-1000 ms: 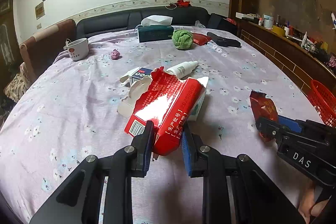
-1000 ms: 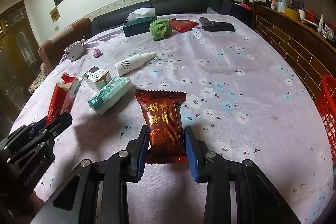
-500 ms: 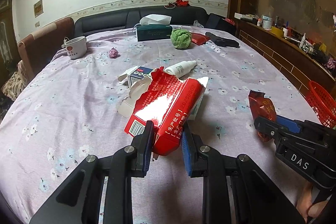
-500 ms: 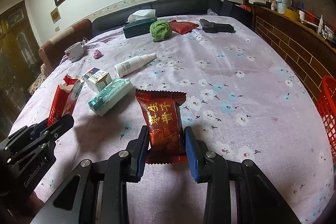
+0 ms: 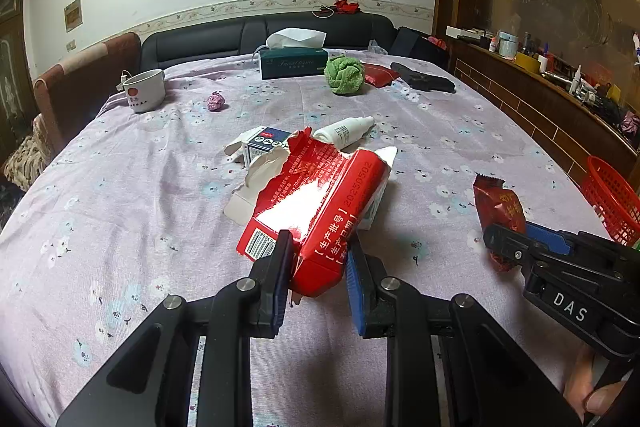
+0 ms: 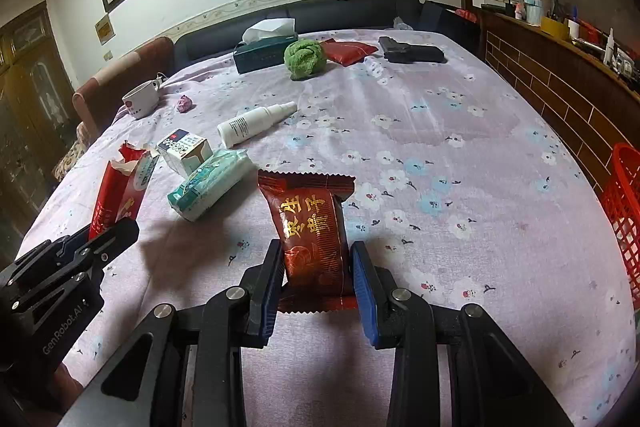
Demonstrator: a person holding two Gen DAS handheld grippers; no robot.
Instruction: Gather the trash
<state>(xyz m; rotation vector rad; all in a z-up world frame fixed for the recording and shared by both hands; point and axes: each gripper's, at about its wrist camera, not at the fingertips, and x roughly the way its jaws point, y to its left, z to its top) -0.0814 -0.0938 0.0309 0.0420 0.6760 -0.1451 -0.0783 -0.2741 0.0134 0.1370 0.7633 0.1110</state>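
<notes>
While nothing is shifting from a moment ago, the left claw (image 5: 316,259) is staying clamped on the torn red carton (image 5: 320,203) and the right claw (image 6: 316,267) on the dark red snack packet (image 6: 312,223), both over the surface (image 6: 460,155), suggesting both are awaiting transfer to the red basket (image 6: 624,211).

Right tool (image 6: 316,259) clamping dark-red snack packet (image 6: 310,223) above tablecloth (image 6: 440,155).

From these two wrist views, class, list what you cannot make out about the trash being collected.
- Red basket: cut off by the right edge in both views; its contents are unseen.
- Tissue pack: left view, mostly hidden behind the torn red carton.
- Snack packet: left view, lower end hidden behind the right gripper.
</notes>
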